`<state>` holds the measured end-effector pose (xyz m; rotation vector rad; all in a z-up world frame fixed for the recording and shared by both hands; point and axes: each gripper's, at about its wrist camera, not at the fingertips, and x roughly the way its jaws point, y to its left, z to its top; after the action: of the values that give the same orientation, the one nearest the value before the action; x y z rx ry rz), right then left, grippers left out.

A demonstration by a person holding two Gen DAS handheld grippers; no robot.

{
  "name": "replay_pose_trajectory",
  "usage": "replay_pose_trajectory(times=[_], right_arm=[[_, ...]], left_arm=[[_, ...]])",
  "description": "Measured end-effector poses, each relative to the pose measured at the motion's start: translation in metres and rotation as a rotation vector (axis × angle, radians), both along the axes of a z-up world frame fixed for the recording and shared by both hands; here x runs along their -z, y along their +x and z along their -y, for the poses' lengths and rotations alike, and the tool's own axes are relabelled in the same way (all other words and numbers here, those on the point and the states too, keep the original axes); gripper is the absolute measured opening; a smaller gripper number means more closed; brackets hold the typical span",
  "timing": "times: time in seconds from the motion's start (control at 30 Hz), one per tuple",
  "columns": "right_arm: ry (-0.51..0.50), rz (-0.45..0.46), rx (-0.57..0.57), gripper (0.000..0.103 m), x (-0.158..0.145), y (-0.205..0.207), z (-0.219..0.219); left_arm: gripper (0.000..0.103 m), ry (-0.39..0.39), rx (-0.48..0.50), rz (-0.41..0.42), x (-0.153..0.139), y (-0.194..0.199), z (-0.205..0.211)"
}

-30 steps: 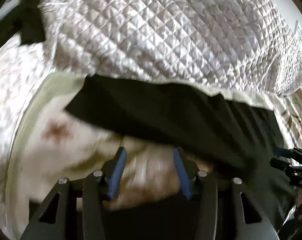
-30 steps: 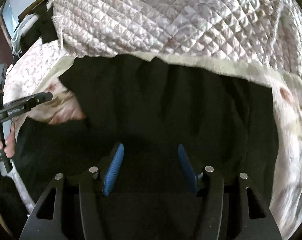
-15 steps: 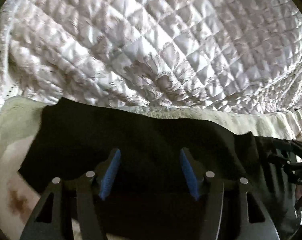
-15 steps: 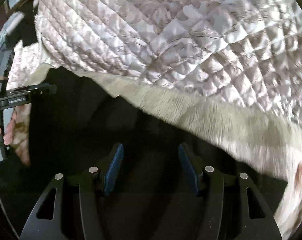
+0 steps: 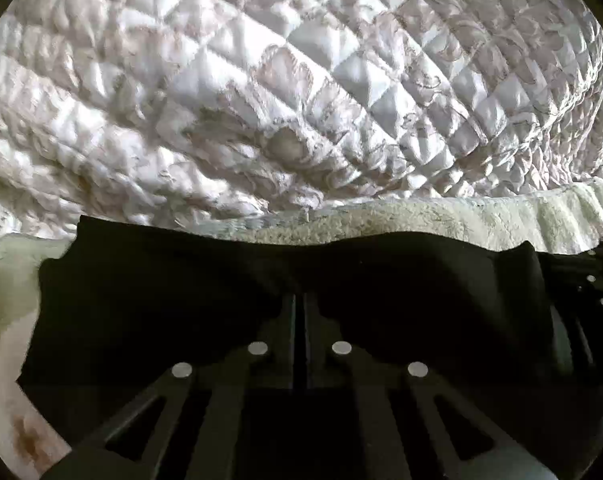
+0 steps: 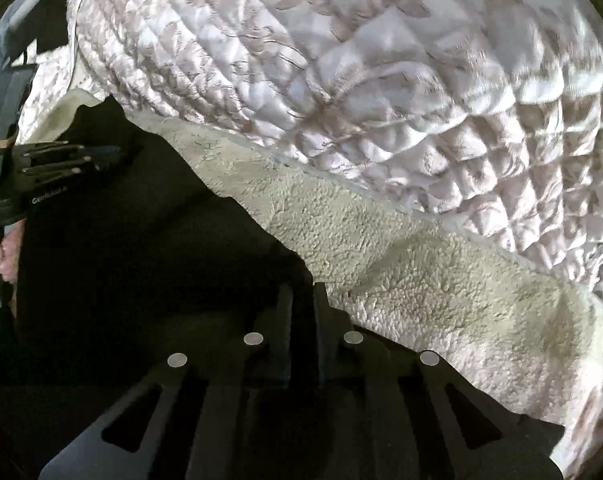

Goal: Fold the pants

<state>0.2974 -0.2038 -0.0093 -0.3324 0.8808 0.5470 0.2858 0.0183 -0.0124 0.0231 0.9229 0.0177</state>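
Note:
Black pants (image 5: 173, 292) lie spread on a pale fleece blanket (image 5: 441, 220). In the left wrist view my left gripper (image 5: 299, 300) is shut on the far edge of the pants, its fingers pressed together in the dark cloth. In the right wrist view my right gripper (image 6: 301, 292) is shut on the pants (image 6: 141, 248) at their right far corner, beside the fleece blanket (image 6: 421, 280). The left gripper (image 6: 113, 152) also shows at the left of that view, gripping the same edge. The right gripper's fingers show at the far right edge of the left wrist view (image 5: 597, 276).
A white quilted bedspread (image 5: 301, 80) rises right behind the pants' far edge and fills the upper part of both views (image 6: 381, 80). A brown stain marks the blanket (image 5: 25, 444) at lower left. A person's hand (image 6: 5, 248) holds the left gripper's handle.
Both grippers moved forward to the pants' far edge and went from open to shut on the cloth. The quilt now looms closer.

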Motion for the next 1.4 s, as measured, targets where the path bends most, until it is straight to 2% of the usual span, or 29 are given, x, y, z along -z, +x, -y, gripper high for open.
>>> replay_pose_trajectory(times=[0.1, 0.2, 0.3, 0.43, 0.5, 0.57, 0.63, 0.77, 0.83, 0.9, 1.07, 1.13, 1.2, 1.3, 1.4], right_arm=[[0.051, 0.034, -0.005, 0.007, -0.022, -0.02, 0.0], [0.11, 0.085, -0.012, 0.007, -0.053, -0.055, 0.011], [0.157, 0.124, -0.006, 0.007, -0.08, -0.096, 0.026], [0.227, 0.146, -0.008, 0.007, -0.099, -0.174, 0.047], [0.26, 0.132, 0.001, 0.007, -0.092, -0.21, 0.053], [0.278, 0.083, 0.019, 0.007, -0.074, -0.237, 0.058], [0.294, 0.021, 0.056, 0.007, -0.051, -0.26, 0.063], [0.317, -0.142, 0.139, 0.007, 0.005, -0.287, 0.073], [0.35, -0.177, 0.174, 0.009, 0.014, -0.295, 0.077], [0.374, -0.172, 0.183, 0.014, 0.009, -0.301, 0.078], [0.484, -0.159, 0.232, 0.038, -0.002, -0.318, 0.093], [0.532, -0.155, 0.277, 0.042, -0.001, -0.325, 0.102], [0.573, -0.172, 0.322, 0.042, 0.002, -0.33, 0.11], [0.62, -0.226, 0.396, 0.042, 0.013, -0.333, 0.121], [0.624, -0.242, 0.469, 0.042, 0.022, -0.334, 0.132]], left_arm=[[0.003, -0.056, -0.019, 0.026, -0.015, -0.011, -0.006], [0.003, -0.124, -0.037, 0.089, -0.046, -0.041, -0.017], [0.003, -0.181, -0.045, 0.156, -0.08, -0.088, -0.025], [0.003, -0.234, -0.037, 0.205, -0.109, -0.161, -0.032], [0.003, -0.242, -0.033, 0.215, -0.113, -0.197, -0.034], [0.004, -0.266, -0.038, 0.199, -0.105, -0.232, -0.035], [0.004, -0.276, -0.046, 0.165, -0.087, -0.264, -0.034], [0.004, -0.298, -0.077, 0.041, -0.044, -0.299, -0.027], [0.004, -0.308, -0.091, -0.025, -0.029, -0.309, -0.028], [0.004, -0.299, -0.104, -0.039, -0.026, -0.317, -0.03], [0.007, -0.289, -0.114, 0.001, -0.047, -0.325, -0.035], [0.017, -0.269, -0.095, 0.026, -0.055, -0.32, -0.03], [0.043, -0.25, -0.067, 0.044, -0.062, -0.309, -0.02], [0.048, -0.23, -0.004, 0.045, -0.064, -0.285, 0.0], [0.048, -0.147, 0.038, 0.027, -0.053, -0.255, 0.024]])
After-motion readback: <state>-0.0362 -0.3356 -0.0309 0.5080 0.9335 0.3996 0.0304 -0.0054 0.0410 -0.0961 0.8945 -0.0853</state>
